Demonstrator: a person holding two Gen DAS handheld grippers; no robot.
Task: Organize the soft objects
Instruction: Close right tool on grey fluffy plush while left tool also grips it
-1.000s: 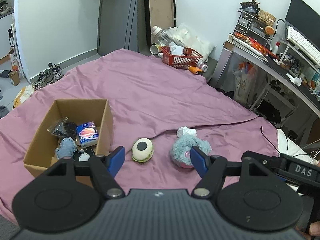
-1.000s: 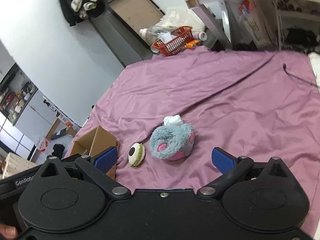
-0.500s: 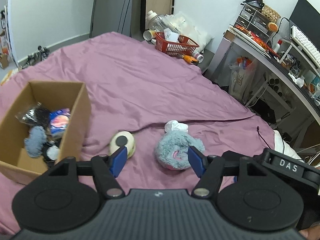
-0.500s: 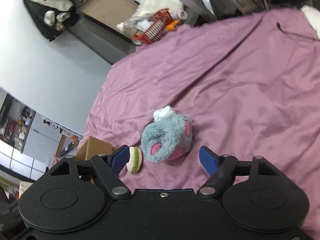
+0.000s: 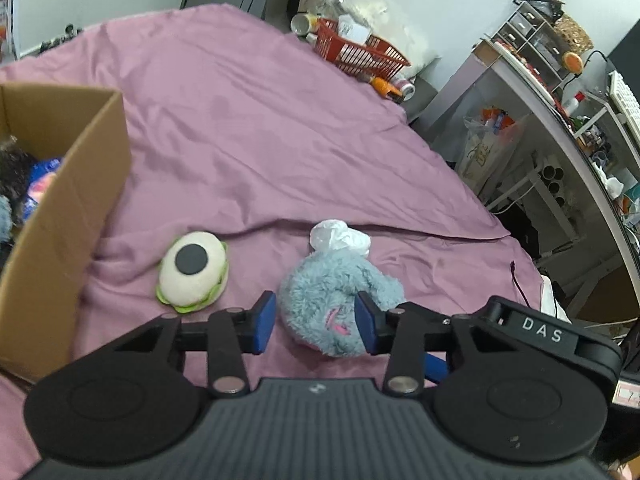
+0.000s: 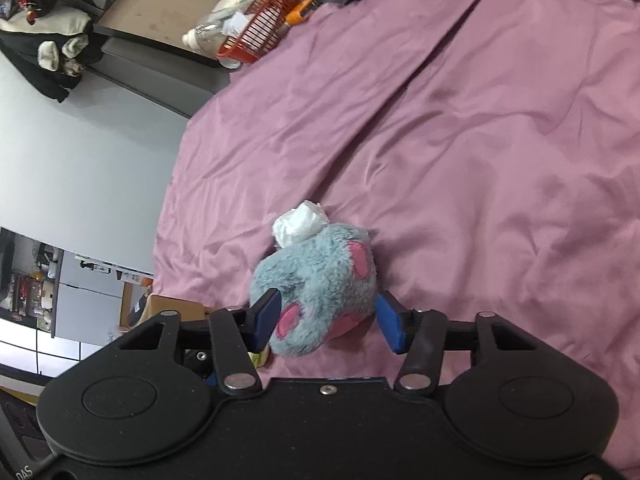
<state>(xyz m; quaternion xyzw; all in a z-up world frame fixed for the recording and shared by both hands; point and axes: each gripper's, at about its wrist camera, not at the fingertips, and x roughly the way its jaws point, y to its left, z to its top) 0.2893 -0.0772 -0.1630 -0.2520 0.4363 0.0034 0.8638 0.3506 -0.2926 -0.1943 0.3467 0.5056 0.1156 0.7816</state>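
A fluffy grey-blue plush with pink patches (image 5: 332,292) (image 6: 316,276) lies on the purple bedsheet (image 5: 248,136). My left gripper (image 5: 316,326) and my right gripper (image 6: 328,322) are both open, and each has its blue pads on either side of the plush. A crumpled white tissue (image 5: 338,236) (image 6: 300,222) lies just beyond the plush. A cream and green eyeball plush (image 5: 194,272) lies to its left. A cardboard box (image 5: 68,208) with several soft items inside stands at the far left.
A red basket (image 5: 360,50) with bottles around it sits at the bed's far edge. A cluttered desk (image 5: 560,92) runs along the right side. A black cable (image 5: 520,280) lies on the sheet at the right.
Both grippers have moved forward and down onto the grey-blue plush, so their pads now straddle it. The jaws have narrowed somewhat. The box has slid to the left of the left wrist view.
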